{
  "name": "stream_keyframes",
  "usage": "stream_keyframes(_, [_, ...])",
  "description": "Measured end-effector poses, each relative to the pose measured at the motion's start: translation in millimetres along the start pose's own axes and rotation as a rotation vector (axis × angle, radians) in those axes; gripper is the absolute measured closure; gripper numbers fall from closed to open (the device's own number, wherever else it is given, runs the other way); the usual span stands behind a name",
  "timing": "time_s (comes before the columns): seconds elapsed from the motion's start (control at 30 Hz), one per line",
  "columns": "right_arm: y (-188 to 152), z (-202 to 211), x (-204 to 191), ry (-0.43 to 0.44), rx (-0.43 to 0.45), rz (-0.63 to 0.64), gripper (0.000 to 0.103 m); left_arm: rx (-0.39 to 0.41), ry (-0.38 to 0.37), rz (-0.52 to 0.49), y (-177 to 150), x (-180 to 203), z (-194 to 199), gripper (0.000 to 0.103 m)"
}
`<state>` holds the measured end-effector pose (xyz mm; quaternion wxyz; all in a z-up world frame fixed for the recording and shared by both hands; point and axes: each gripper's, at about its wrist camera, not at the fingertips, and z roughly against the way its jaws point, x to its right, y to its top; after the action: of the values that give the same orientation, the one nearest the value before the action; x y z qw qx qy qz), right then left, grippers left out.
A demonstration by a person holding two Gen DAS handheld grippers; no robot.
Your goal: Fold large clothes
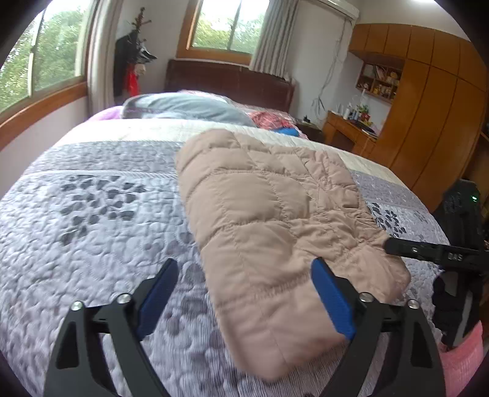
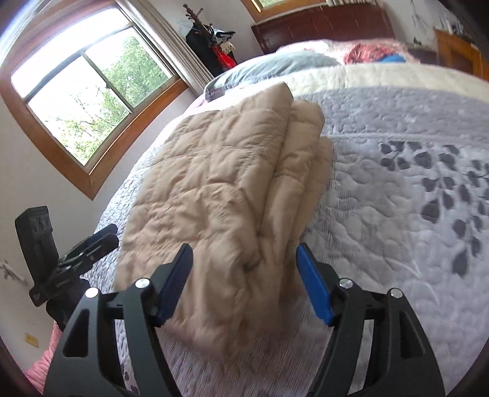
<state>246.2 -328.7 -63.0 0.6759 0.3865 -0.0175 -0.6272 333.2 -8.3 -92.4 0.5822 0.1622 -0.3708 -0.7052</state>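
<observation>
- We hold a two-finger gripper in each hand above a bed, both tilted downward over a folded, quilted beige coat (image 1: 269, 220).
- The left gripper (image 1: 244, 293) has its blue-padded fingers (image 1: 333, 299) spread wide apart; the near end of the coat lies between them, closer to the right-hand pad, and we cannot tell whether that pad brushes the fabric. Nothing is clamped.
- The right gripper (image 2: 244, 281) also has its fingers (image 2: 314, 290) well apart. The coat's near end sits between them, with its stacked folded edges running away from the fingertips, and neither pad presses on it.
- The coat reaches from the fingertips up the bed as one long, puffy bundle, lying flat on the covers.
- The surface is a lilac-grey quilted bedspread (image 1: 91, 244) with a stitched pebble texture and dark grey leaf prints (image 2: 443, 183); a cream band crosses it beyond the coat.
- Past the coat's far end lie a grey-blue pillow (image 1: 189, 107) and a heap of red and blue fabric (image 1: 275, 122), against a dark brown headboard (image 1: 229, 79).
- Beyond the left fingers, a wood-framed window (image 1: 36, 70) shows green trees; a second window (image 1: 226, 27) sits above the headboard, with pale curtains (image 1: 275, 36) beside it.
- A coat stand (image 1: 134, 64) hung with dark and red garments is in the corner between the windows.
- Beyond the right fingers of the left gripper, an orange-brown wardrobe wall (image 1: 434, 107) and a cluttered wooden desk (image 1: 351, 128) fill the side of the room.
</observation>
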Motion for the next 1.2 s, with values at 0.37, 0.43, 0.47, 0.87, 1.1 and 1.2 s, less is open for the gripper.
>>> stream_keyframes(0.37, [-43,64,-58,-0.157,0.060,0.066,0.014,0.012,0.165,-0.023,-24,21,60,0.005])
stream_keyframes(0.43, [-51,70,-63,-0.187,0.067,0.075,0.012,0.021,0.186,-0.035,-28,26,67,0.005])
stream_keyframes(0.47, [-55,72,-66,-0.197,0.070,0.077,0.012,0.025,0.196,-0.043,-30,28,72,0.005])
stream_keyframes(0.87, [-89,85,-88,-0.346,0.096,0.074,0.007,0.052,0.277,-0.083,-52,43,107,0.004])
stream_keyframes(1.1, [-104,91,-100,-0.400,0.098,0.091,0.007,0.059,0.290,-0.078,-66,41,119,0.004])
stream_keyframes(1.2, [-110,91,-103,-0.411,0.098,0.095,0.007,0.056,0.295,-0.074,-71,40,120,0.004])
